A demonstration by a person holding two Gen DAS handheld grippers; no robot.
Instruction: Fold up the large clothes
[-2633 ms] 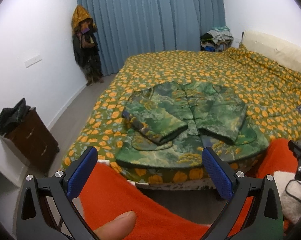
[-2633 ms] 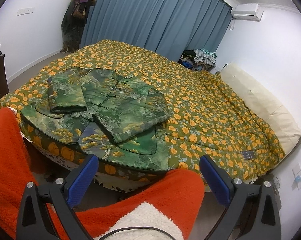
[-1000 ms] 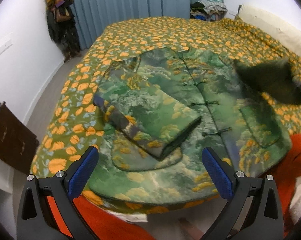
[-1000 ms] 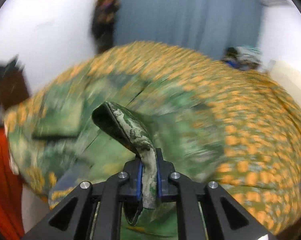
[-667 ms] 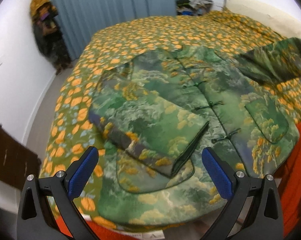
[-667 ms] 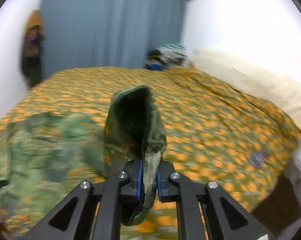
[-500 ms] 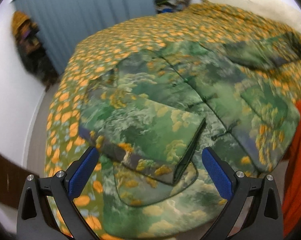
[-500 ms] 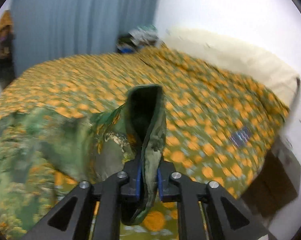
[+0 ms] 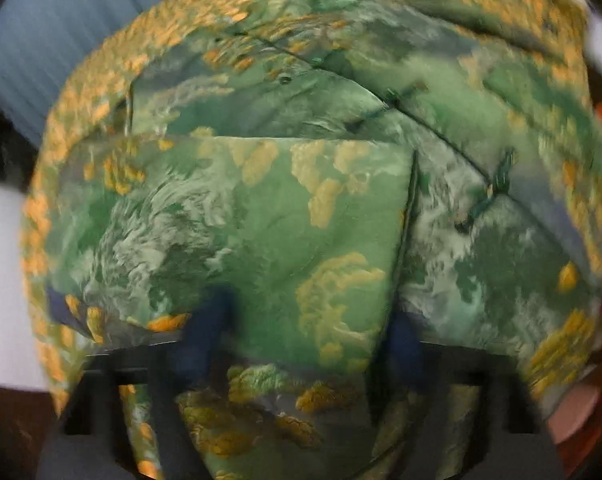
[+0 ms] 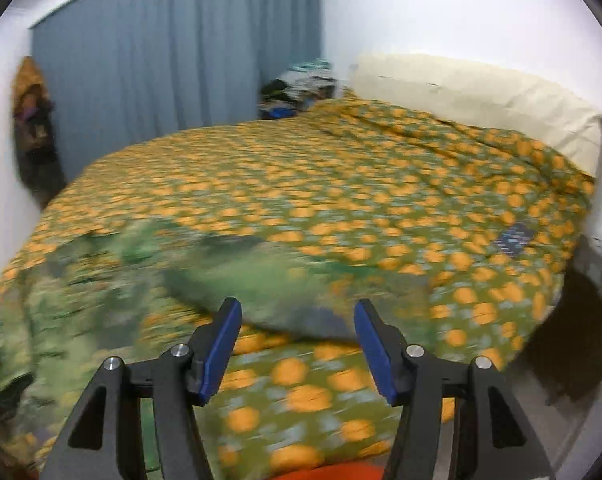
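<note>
Released a moment ago, the right sleeve of your green landscape-print padded jacket (image 10: 261, 280) lies at twelve o'clock of your opening, empty right hand-held gripper (image 10: 297, 344); your left hand-held gripper (image 9: 301, 344) is closing around the folded left sleeve (image 9: 237, 232) on the orange-flowered bed (image 10: 381, 192).

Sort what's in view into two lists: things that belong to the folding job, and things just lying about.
Belongs to the job:
green printed jacket
its folded sleeve
left gripper, closing on that sleeve
right gripper, opening, nothing between its pads

Just lying about:
orange-patterned bedspread
clothes heap by the curtain
cream headboard
</note>
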